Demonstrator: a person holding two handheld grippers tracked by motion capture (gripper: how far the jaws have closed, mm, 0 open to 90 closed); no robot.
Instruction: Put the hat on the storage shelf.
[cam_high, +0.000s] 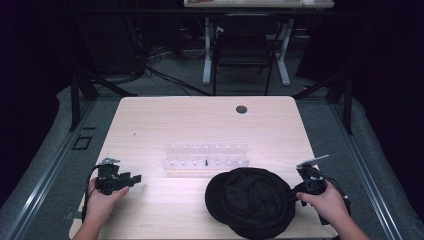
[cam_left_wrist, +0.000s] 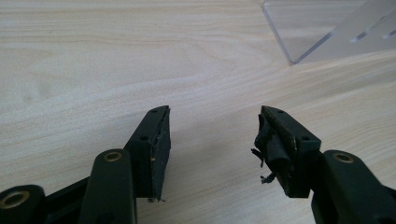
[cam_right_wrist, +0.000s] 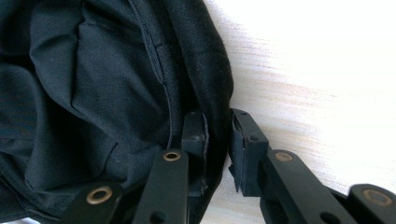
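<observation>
A black fabric hat lies at the near right of the light wooden table, with its hollow side up. My right gripper is at the hat's right edge. In the right gripper view its jaws straddle the rim, one inside the hat and one outside, and the fabric fills the narrow gap between the pads. My left gripper rests low at the near left and points right. Its jaws stand open over bare wood with nothing between them.
A clear acrylic rack with small holes stands mid-table just behind the hat; its corner is ahead and right of the left jaws. A round cable hole is at the far side. A chair stands beyond the table.
</observation>
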